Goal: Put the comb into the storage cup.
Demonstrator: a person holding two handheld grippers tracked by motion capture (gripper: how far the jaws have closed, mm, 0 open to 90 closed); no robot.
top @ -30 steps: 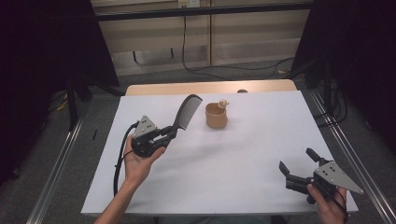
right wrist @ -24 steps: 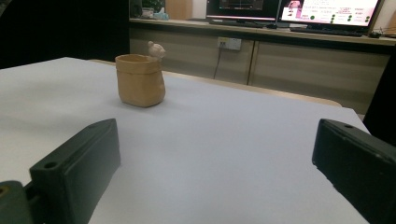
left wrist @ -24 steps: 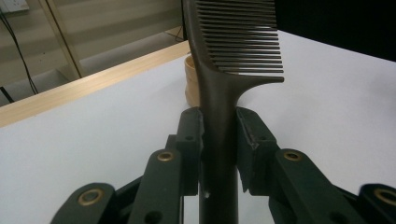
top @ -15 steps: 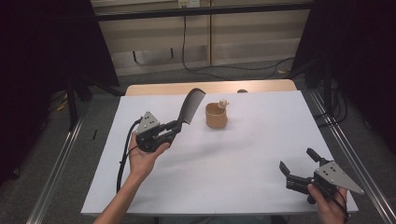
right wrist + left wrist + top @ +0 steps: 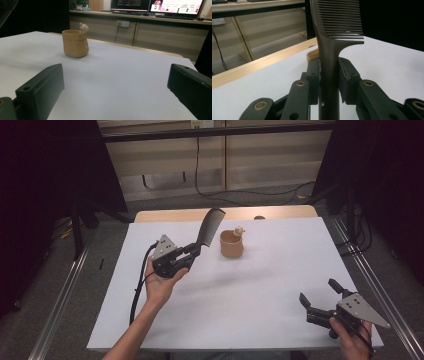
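Comb [image 5: 329,50]: top of teeth cut off by the upper edge in left gripper view, handle end cut off at the bottom edge. Cup [image 5: 312,54] mostly hidden behind comb and jaws; small figure on cup rim [image 5: 239,230] too small to identify

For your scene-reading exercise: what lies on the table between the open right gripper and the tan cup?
Nothing: in the high view, only bare white table separates the right gripper from the tan cup; the right gripper view agrees.

Smooth dark plastic comb [image 5: 329,62]; matt tan clay-like cup [image 5: 75,43]; matt white table [image 5: 260,290]
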